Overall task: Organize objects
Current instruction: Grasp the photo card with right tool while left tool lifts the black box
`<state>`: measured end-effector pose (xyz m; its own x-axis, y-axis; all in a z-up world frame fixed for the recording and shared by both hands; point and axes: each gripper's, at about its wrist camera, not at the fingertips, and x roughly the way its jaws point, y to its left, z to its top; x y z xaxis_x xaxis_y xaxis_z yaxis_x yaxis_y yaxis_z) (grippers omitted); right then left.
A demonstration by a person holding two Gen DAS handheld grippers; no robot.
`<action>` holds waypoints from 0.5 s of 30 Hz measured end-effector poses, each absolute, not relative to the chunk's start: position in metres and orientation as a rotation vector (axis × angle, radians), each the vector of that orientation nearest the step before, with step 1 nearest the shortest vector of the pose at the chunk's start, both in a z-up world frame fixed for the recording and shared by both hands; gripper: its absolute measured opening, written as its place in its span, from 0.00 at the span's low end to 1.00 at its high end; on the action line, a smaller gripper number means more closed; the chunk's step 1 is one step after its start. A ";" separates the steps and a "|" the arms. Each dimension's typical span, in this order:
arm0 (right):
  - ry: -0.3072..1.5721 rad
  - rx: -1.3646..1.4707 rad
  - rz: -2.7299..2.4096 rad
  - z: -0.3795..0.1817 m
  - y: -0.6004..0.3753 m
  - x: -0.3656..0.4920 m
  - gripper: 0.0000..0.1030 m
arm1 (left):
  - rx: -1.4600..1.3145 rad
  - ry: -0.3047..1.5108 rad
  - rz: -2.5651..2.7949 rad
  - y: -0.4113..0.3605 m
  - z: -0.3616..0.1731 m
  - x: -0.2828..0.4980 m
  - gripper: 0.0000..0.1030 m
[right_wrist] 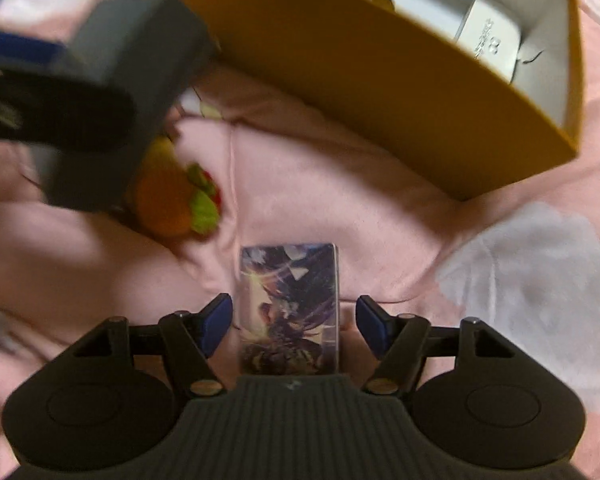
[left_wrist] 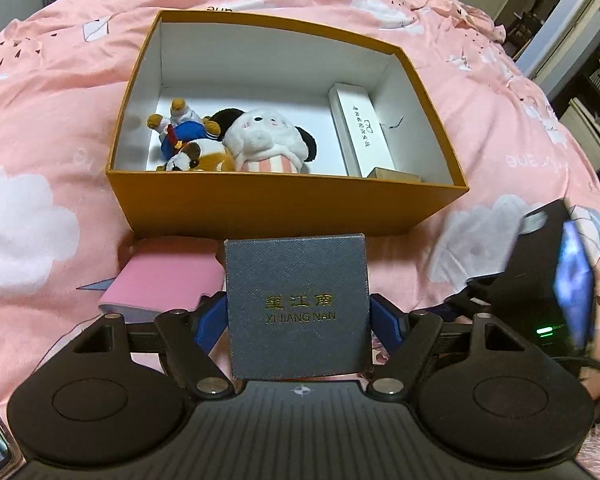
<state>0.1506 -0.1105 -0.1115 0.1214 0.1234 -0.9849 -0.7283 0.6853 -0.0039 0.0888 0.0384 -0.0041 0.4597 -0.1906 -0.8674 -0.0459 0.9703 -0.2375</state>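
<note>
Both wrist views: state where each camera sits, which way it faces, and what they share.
Left wrist: rides the left claw, angled down across the bed at the orange box; its blue pads clamp the blue-grey gift box; right claw at the edge.
Right wrist: rides the right claw, facing down at the bedspread; pads stand apart beside the picture card.
Shared: orange box, white case, gift box.

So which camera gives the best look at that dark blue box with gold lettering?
The left wrist view: the blue box fills the centre, sharp, lettering readable, clamped in the left gripper. The right wrist view shows only a blurred grey-blue shape at upper left.
</note>
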 end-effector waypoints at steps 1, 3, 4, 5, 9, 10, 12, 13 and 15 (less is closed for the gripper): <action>1.321 -0.579 0.674 -0.115 -0.110 0.151 0.64 | -0.247 1.089 -0.093 0.040 -0.004 0.088 0.84; 1.341 -0.572 0.677 -0.121 -0.111 0.154 0.60 | -0.254 1.083 -0.096 0.041 -0.003 0.088 0.84; 1.350 -0.559 0.679 -0.122 -0.112 0.155 0.60 | -0.256 1.080 -0.097 0.042 -0.002 0.088 0.84; 1.353 -0.548 0.678 -0.122 -0.114 0.157 0.60 | -0.259 1.078 -0.100 0.043 -0.002 0.088 0.84; 1.350 -0.512 0.678 -0.116 -0.125 0.160 0.59 | -0.268 1.069 -0.113 0.044 0.001 0.088 0.84; 1.344 -0.495 0.680 -0.112 -0.129 0.161 0.59 | -0.271 1.065 -0.116 0.045 0.003 0.088 0.84; 1.326 -0.441 0.683 -0.099 -0.138 0.164 0.59 | -0.280 1.059 -0.125 0.046 0.006 0.088 0.84; 1.312 -0.410 0.684 -0.090 -0.144 0.166 0.59 | -0.283 1.054 -0.131 0.047 0.008 0.089 0.84; 1.277 -0.351 0.688 -0.070 -0.156 0.170 0.58 | -0.292 1.046 -0.146 0.048 0.014 0.091 0.84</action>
<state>0.1697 -0.1562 -0.0704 0.1291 0.2737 -0.9531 -0.6449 0.7533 0.1290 0.0909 0.0478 0.0144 0.4956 -0.2562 -0.8299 -0.0196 0.9520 -0.3056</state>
